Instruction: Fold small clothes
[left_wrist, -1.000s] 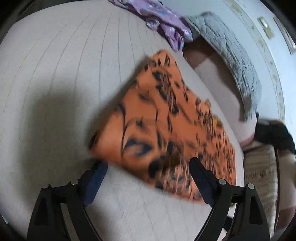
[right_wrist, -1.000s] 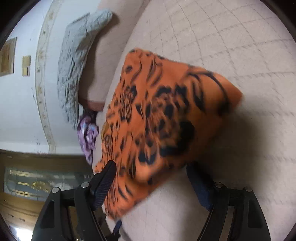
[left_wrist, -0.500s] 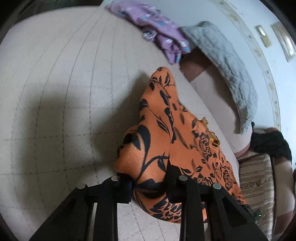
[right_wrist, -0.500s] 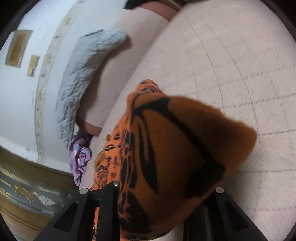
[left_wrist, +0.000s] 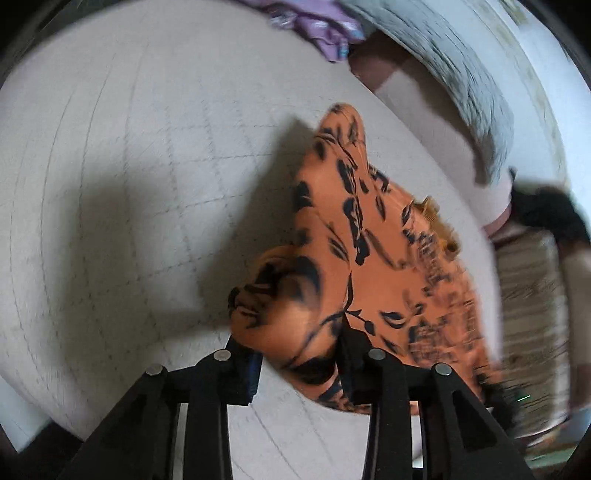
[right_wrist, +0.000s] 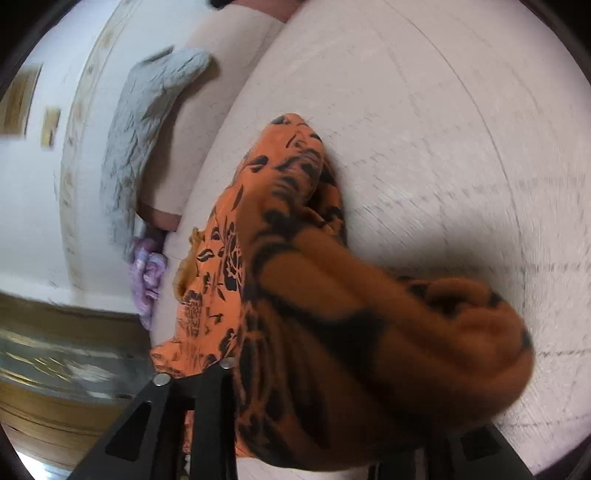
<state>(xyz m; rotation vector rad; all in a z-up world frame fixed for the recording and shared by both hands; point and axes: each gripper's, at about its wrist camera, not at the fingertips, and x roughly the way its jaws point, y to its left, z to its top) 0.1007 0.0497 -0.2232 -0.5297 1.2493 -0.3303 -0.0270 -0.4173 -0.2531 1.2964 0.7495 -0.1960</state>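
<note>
An orange garment with black floral print (left_wrist: 369, 258) lies on the pale quilted bed (left_wrist: 129, 166), one corner lifted and bunched. My left gripper (left_wrist: 299, 350) has that bunched corner between its fingers; the jaws are opening slightly while the pads still press the cloth. In the right wrist view the same garment (right_wrist: 288, 221) is pulled up in a thick fold that drapes over my right gripper (right_wrist: 332, 398) and hides its right finger. Those jaws are opening slightly too, with the cloth still clamped between them.
A purple garment (left_wrist: 325, 33) lies crumpled at the bed's far edge, next to a grey quilted blanket (left_wrist: 461, 74) draped over a padded headboard. Beyond the bed's right edge there is a dark bundle (left_wrist: 546, 214) and a striped mat (left_wrist: 528, 314). Bare bed surface (right_wrist: 443, 147) surrounds the garment.
Both grippers went from wide open around the flat garment's corners to clamped on them. The corners are now lifted and bunched, and the right one has been carried across the garment.
</note>
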